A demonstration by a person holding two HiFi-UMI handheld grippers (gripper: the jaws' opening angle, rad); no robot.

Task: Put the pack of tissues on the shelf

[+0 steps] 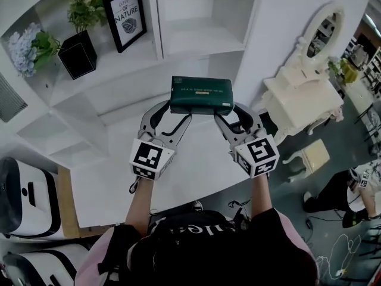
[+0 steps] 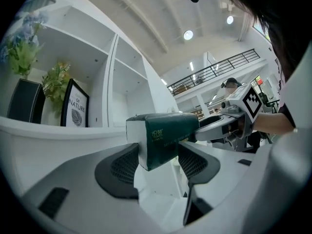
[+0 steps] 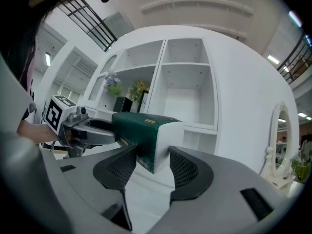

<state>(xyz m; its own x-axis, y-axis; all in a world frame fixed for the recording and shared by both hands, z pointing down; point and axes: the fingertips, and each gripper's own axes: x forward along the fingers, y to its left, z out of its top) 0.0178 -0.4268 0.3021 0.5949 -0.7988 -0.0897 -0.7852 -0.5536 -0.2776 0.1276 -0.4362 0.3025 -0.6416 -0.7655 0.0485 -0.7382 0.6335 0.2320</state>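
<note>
The framed print point(image 1: 125, 18) on the shelf point(image 1: 149, 45) reads "OF NATURE"; a smaller line above it is too fine for me to read. The pack point(image 1: 201, 95) carries gold lettering I can't make out. The white letters on my top point(image 1: 199, 231) are unclear.

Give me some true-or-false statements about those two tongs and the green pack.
1. The left tongs and right tongs each clamp one end of the tissue pack. True.
2. The pack lies on a shelf. False: the tongs hold it in front of the shelves.
3. A framed picture stands beside a potted plant. True.
4. The pack is red. False: it is dark green.
</note>
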